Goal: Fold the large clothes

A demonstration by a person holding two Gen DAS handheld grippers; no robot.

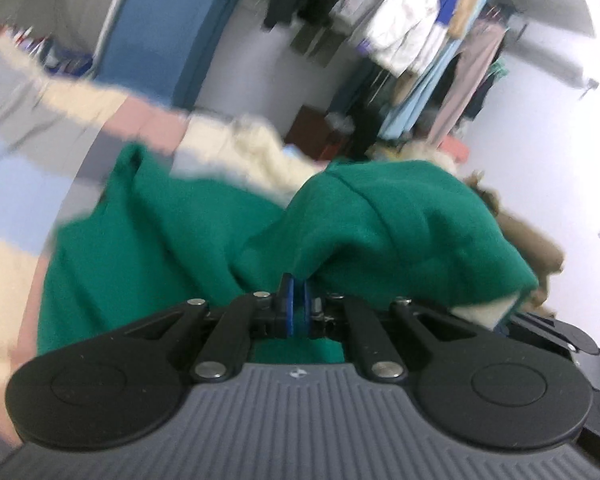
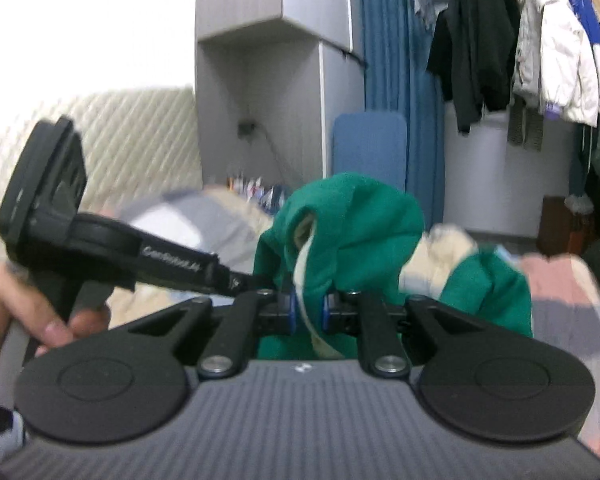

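Left gripper (image 1: 296, 292): blue pads pressed together on a thin fold of the green garment (image 1: 400, 220), so the cloth hangs from a firm pinch.

Right gripper (image 2: 308, 308): jaws narrowly parted, clamped on a thicker bunch of the same garment, where a cream lining shows between the blue pads. In the right wrist view the left gripper's black body enters from the left, gripped by a hand (image 2: 16, 312); the two pinch points sit close together.

Green garment: heavy, fleece-like, gathered and lifted at two points, the rest draped over the bed (image 1: 4, 280), a pastel patchwork cover. Judged: held up by an edge in order to spread it flat before folding; no fold made yet.

Beyond it: cream fluffy clothing (image 1: 256, 148) lying on the bed.

Far: blue padded board (image 2: 370, 148) against the wall, blue curtain (image 2: 388, 60), a rack of hanging clothes (image 2: 556, 48).
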